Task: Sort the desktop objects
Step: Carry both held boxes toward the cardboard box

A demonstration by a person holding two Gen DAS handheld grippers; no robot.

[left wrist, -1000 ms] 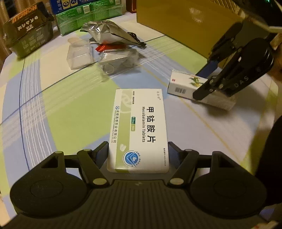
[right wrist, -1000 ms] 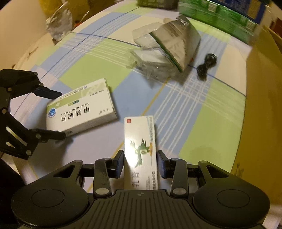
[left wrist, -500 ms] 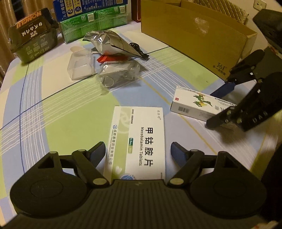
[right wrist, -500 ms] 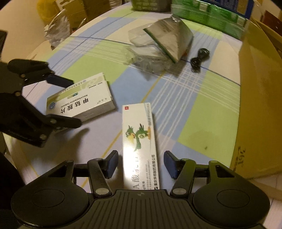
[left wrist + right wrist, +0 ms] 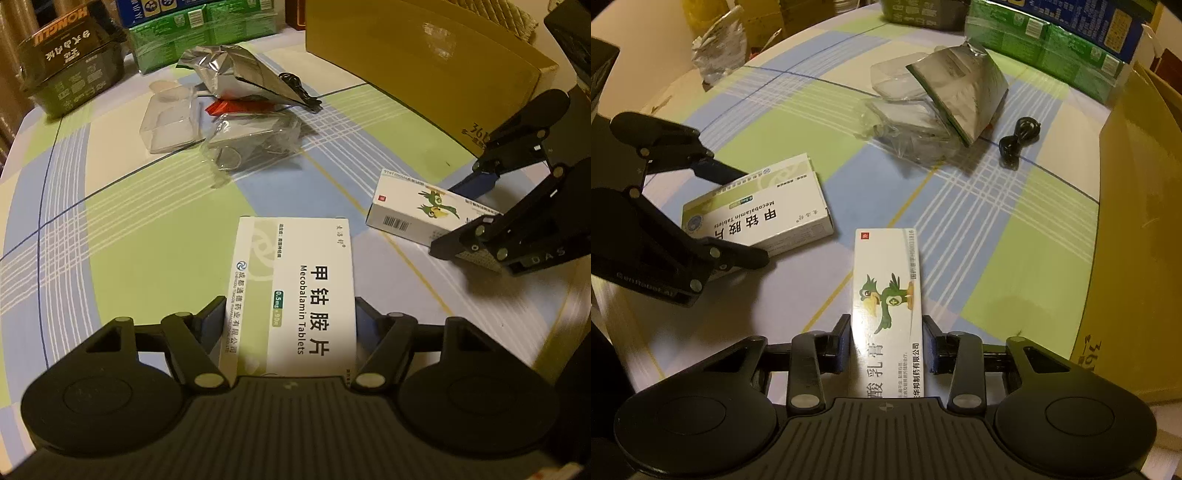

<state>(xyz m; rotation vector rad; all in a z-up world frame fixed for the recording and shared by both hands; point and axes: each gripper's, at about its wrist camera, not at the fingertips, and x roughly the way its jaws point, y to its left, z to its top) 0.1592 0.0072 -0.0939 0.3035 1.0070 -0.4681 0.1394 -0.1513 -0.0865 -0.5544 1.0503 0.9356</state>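
A white Mecobalamin tablet box (image 5: 295, 280) lies flat on the checked tablecloth (image 5: 147, 229). My left gripper (image 5: 290, 306) straddles its near end, jaws closing, and both pads press its long sides. To the right lies a narrow white ointment box with a green bird (image 5: 886, 295). My right gripper (image 5: 886, 325) is closing on its near end, pads against both sides. Each gripper also shows in the other's view: the right gripper (image 5: 450, 221) on the ointment box (image 5: 417, 210), the left gripper (image 5: 750, 216) on the tablet box (image 5: 757, 210).
A tall cardboard box (image 5: 424, 66) stands at the table's right. Clear plastic trays (image 5: 170, 122), a silver foil pouch (image 5: 236, 74), a red wrapper (image 5: 236, 107) and a black cable (image 5: 1019, 140) lie mid-table. Green packs (image 5: 203, 33) and a dark carton (image 5: 70, 62) line the far edge.
Both grippers held their boxes a second ago, stood open around them half a second ago, and have shut on them again. The boxes stay on the table.
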